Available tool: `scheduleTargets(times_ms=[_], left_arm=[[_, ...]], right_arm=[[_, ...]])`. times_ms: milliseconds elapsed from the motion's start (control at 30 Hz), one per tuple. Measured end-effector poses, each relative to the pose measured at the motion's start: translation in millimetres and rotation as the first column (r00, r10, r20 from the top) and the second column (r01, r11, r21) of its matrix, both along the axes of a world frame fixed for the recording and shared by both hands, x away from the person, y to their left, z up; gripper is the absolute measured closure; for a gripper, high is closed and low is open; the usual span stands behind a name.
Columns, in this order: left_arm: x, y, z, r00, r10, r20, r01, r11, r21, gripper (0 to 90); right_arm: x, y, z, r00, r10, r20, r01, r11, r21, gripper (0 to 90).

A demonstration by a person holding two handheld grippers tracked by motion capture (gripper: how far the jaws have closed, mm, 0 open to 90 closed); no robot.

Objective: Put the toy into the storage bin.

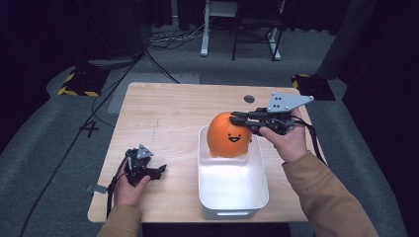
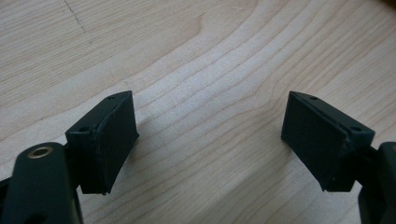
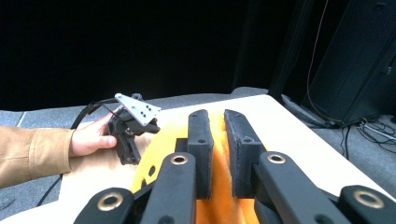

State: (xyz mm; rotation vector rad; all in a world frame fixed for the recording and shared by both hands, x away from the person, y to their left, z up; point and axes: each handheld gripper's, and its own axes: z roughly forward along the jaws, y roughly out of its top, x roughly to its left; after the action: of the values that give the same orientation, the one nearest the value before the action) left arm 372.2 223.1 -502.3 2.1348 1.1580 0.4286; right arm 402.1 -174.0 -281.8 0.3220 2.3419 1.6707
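The orange plush toy (image 1: 229,135) with a smiling face sits in the far end of the white bin (image 1: 232,197), its top rising well above the rim. The right tongs (image 1: 236,118) lie level across the toy's top at about two o'clock from its face; in the right gripper view the two jaws are pinched nearly together on a ridge of the orange fabric (image 3: 218,154). The bin stands toward the worktop's (image 1: 163,113) near edge, right of centre, and its near half is bare white floor. The left tongs (image 1: 159,171) rest at about nine o'clock from the bin, close to the worktop's left and near edges; in the left gripper view their jaws stand wide apart over bare wood (image 2: 210,93), holding nothing. Between the left tongs and the bin lies a strip of open wood, and the far left of the worktop is open too.
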Motion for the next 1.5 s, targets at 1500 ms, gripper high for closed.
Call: scheduleTargets(times_ms=[1500], left_arm=[[0.1,0.0,0.0,1.0,-0.002,-0.002,0.002,1.0,-0.002,18.5]], right_arm=[[5.3,34.9,-69.2,0.9896,-0.024,-0.142,-0.01,0.972,-0.234,80.7]])
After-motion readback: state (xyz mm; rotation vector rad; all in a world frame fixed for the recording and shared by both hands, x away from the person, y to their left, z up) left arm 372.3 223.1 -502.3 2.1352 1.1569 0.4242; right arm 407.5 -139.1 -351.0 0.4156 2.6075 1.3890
